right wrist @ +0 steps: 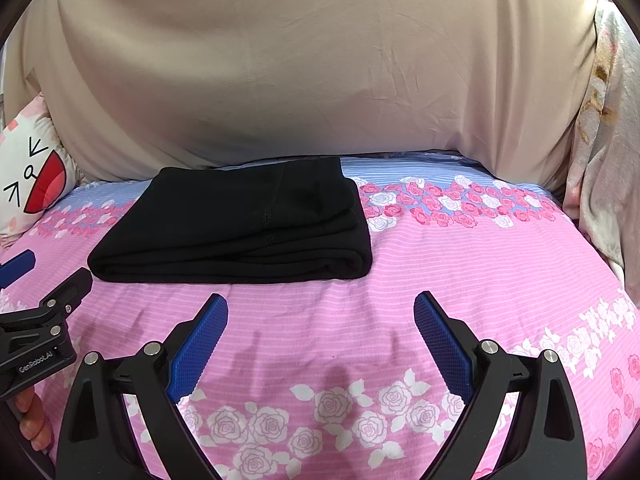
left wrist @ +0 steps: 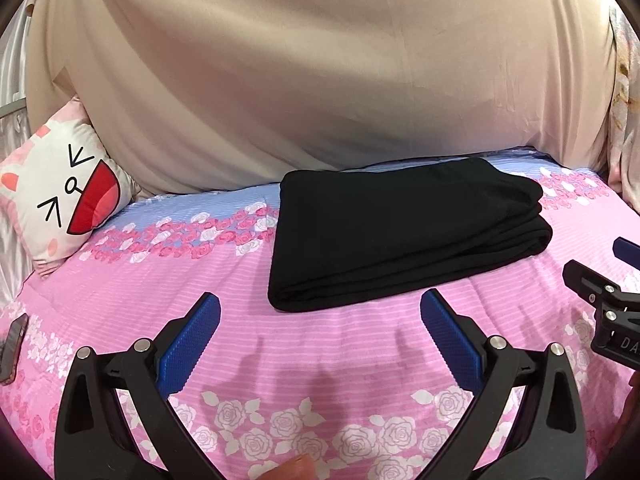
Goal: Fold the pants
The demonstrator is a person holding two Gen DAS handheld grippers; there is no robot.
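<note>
Soft black pants (left wrist: 404, 236) folded rectangular; both grippers' ribbed blue fingers (right wrist: 198, 348) spread apart.

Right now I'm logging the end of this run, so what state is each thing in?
black pants: folded into a compact stack, lying flat on the bedspread, untouched.
left claw: open, empty, above the bedspread short of the pants.
right claw: open, empty, also short of the pants.
cat pillow: propped at the bed's left edge.
phone: lying on the bed's left edge; screen state unclear.
</note>
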